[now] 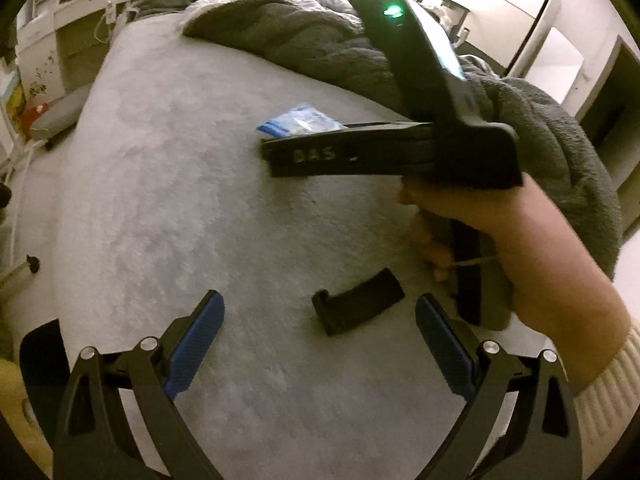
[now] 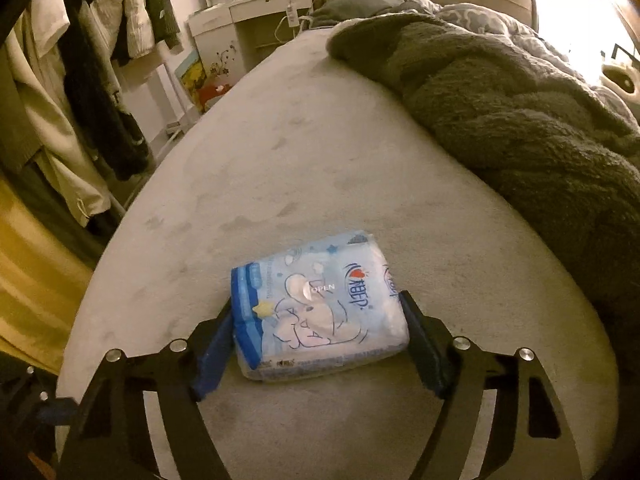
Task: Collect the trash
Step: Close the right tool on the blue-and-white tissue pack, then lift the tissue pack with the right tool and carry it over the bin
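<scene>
A blue and white tissue pack (image 2: pixel 320 308) lies on the grey bed sheet (image 2: pixel 320 160). My right gripper (image 2: pixel 320 340) is around it, with one blue pad on each side touching or nearly touching the pack. In the left wrist view the pack (image 1: pixel 300 122) shows partly behind the right gripper's black body (image 1: pixel 352 156), held by a hand. My left gripper (image 1: pixel 320 328) is open and empty above the sheet (image 1: pixel 180 200). A small black part (image 1: pixel 358 300) lies on the sheet between its fingers.
A dark fleece blanket (image 2: pixel 520 120) is bunched along the right side of the bed, also in the left wrist view (image 1: pixel 320 44). Clothes (image 2: pixel 80 80) hang at the left. A white dresser (image 2: pixel 248 16) stands beyond the bed's far edge.
</scene>
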A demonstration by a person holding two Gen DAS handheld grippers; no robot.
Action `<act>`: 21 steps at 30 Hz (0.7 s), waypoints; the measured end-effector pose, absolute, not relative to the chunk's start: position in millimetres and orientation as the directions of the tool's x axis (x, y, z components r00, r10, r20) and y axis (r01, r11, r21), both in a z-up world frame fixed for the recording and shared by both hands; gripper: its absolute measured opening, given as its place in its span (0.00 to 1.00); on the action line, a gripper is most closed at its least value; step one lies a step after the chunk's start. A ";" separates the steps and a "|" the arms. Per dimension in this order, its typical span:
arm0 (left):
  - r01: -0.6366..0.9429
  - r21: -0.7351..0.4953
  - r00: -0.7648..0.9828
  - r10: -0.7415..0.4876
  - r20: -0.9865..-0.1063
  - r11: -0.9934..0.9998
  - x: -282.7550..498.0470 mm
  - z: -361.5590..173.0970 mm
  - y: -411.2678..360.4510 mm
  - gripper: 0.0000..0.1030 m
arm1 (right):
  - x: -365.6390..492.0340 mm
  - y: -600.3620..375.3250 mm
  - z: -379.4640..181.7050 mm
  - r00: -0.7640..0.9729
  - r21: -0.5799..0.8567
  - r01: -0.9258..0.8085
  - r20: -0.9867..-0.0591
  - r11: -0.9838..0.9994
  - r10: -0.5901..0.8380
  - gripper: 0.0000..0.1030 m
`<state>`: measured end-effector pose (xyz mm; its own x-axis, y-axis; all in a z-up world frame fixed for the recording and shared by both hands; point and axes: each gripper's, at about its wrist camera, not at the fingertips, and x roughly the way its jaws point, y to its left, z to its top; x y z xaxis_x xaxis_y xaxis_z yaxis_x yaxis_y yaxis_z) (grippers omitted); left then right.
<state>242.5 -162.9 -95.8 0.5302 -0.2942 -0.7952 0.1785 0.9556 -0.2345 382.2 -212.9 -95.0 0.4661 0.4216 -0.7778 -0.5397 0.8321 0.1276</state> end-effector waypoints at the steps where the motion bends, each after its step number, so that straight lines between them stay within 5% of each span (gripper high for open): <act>1: 0.172 -0.228 0.533 -0.286 -0.796 0.958 243.9 -96.6 -164.8 0.95 | 381.4 -213.3 -95.1 0.468 0.124 -0.540 -0.778 0.832 0.420 0.74; 21: 0.065 -0.119 0.583 -0.135 -0.801 0.991 255.8 -111.9 -195.2 0.94 | 374.6 -281.7 -79.7 0.537 0.135 -0.463 -0.744 0.876 0.398 0.73</act>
<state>255.8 -195.2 -111.9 0.5835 -0.1346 -0.8009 0.0646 0.9907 -0.1195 374.6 -281.7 -79.7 0.5369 0.3980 -0.7439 -0.4629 0.8761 0.1346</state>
